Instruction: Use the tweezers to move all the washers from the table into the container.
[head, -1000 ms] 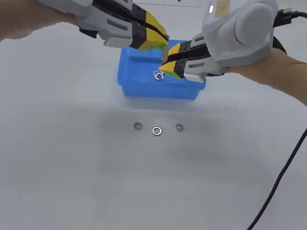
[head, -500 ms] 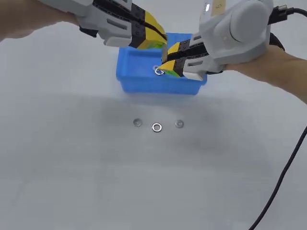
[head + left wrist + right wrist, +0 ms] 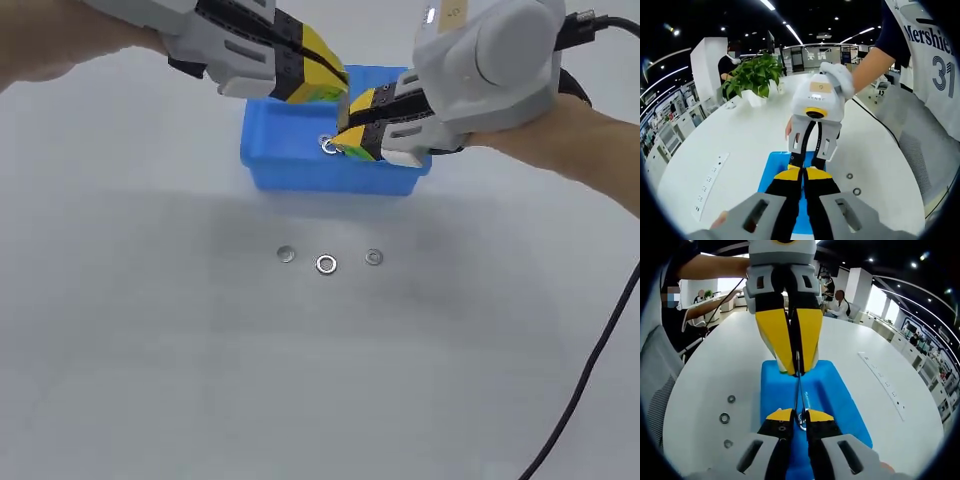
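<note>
White tabletop (image 3: 150,350) in an open office, plant (image 3: 754,75) near one edge. Jaws of left gripper (image 3: 343,86) and right gripper (image 3: 347,140) both pinched onto tweezers (image 3: 799,385). One washer (image 3: 330,147) at the tip over blue container (image 3: 320,177) mid-tabletop, three washers (image 3: 326,264) in a row toward the near edge.

1. The left gripper (image 3: 338,84) reaches in from the upper left of the head view and slants down to the right. Its jaws are drawn almost together (its own view shows a thin dark slit between them)
2. The left hand (image 3: 45,35) grips it at the upper left corner
3. The right gripper (image 3: 347,142) enters from the upper right and points left, its jaws likewise closed to a narrow gap
4. The two grippers meet nose to nose near the top centre, the left above the right
5. The right hand (image 3: 545,135) holds its gripper at the right edge
</note>
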`<act>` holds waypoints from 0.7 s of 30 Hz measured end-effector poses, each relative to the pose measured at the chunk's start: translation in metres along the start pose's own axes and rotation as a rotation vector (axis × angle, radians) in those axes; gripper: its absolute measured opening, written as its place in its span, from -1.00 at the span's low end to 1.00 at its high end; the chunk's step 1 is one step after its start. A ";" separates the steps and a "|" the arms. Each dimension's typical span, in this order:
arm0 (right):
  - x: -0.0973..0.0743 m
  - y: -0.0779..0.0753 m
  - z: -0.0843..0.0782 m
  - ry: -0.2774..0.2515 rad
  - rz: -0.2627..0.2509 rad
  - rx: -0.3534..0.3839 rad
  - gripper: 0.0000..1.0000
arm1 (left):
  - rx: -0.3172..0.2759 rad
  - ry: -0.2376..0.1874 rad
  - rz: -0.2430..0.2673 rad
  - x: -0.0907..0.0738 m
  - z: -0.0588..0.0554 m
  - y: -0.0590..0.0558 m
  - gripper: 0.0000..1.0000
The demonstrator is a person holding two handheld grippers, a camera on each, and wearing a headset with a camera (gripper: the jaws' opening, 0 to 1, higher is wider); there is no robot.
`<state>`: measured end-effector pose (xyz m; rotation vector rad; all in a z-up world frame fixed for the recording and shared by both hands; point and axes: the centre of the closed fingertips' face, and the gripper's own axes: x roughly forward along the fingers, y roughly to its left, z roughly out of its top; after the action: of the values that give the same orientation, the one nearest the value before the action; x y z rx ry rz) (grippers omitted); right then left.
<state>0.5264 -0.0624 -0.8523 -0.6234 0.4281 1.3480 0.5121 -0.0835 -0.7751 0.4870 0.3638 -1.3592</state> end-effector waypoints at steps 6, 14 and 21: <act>0.002 0.001 -0.002 0.005 -0.004 0.000 -0.78 | -0.007 0.000 0.001 0.001 -0.002 0.000 -0.89; -0.001 0.002 0.001 0.002 -0.011 0.000 -0.77 | -0.005 -0.001 0.002 0.000 0.000 -0.001 -0.90; -0.011 0.001 0.012 -0.019 -0.031 -0.015 -0.80 | 0.004 -0.018 0.017 -0.007 0.011 -0.002 -0.90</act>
<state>0.5225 -0.0627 -0.8369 -0.6271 0.3921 1.3279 0.5089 -0.0837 -0.7625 0.4798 0.3418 -1.3474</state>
